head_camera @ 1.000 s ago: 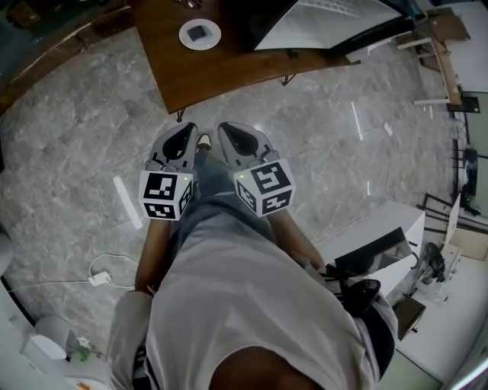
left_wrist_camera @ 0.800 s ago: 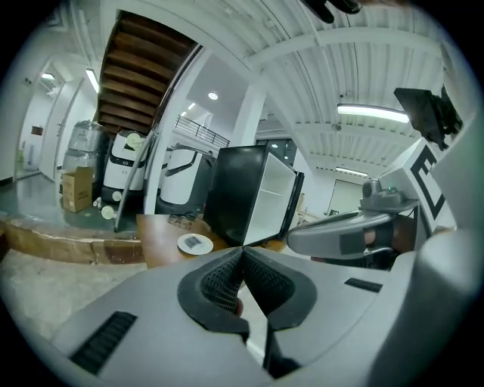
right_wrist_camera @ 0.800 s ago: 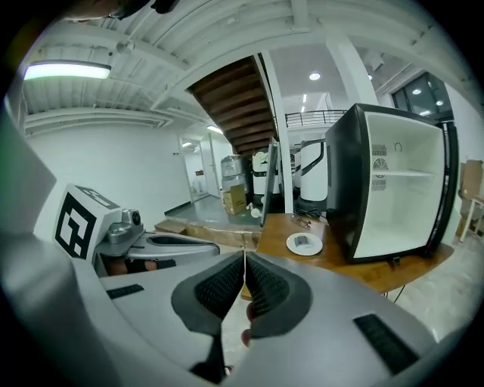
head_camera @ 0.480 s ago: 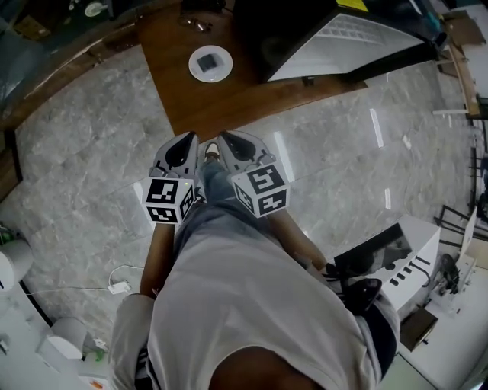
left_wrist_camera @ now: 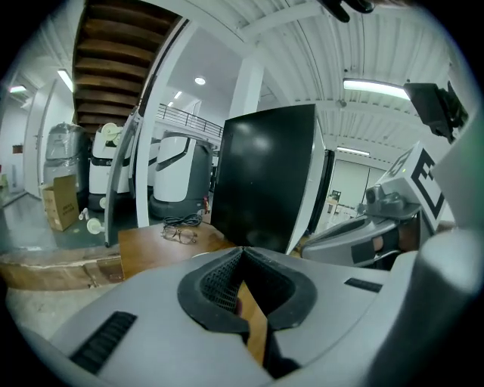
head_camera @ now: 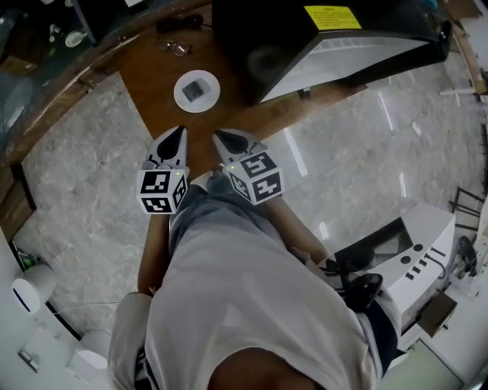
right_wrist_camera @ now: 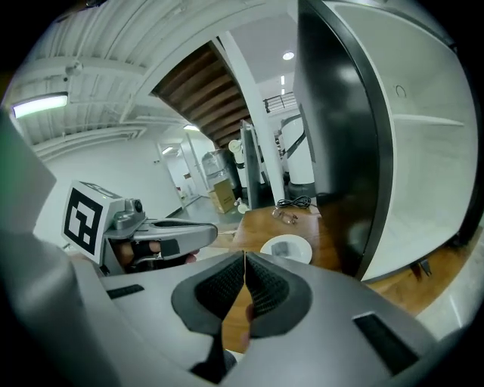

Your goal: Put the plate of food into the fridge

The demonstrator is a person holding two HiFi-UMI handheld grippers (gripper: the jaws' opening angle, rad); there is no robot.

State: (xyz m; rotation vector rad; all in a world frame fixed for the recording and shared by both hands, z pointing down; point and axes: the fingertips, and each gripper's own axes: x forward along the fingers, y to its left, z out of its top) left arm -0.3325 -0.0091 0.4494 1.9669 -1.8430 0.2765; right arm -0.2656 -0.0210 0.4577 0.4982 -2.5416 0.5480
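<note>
A white plate [head_camera: 197, 91] with a grey piece of food on it sits on the brown wooden table [head_camera: 160, 72]; the right gripper view also shows the plate [right_wrist_camera: 286, 248]. The black fridge [head_camera: 320, 30] stands on the table to the plate's right with its door swung open, its white inside [right_wrist_camera: 427, 174] showing. My left gripper [head_camera: 174, 135] and right gripper [head_camera: 219, 137] hover side by side at the table's near corner, short of the plate. Both are shut with nothing between the jaws.
A pair of glasses [head_camera: 175, 47] and a black cable [head_camera: 179, 23] lie on the table beyond the plate. Marble floor [head_camera: 84, 175] surrounds the table. A white machine [head_camera: 415, 244] stands at the right, a wooden ledge [head_camera: 46, 84] at the left.
The table, plate and fridge have come nearer and fill more of the head view. Both grippers now reach over the table's near corner, still shut and side by side.
</note>
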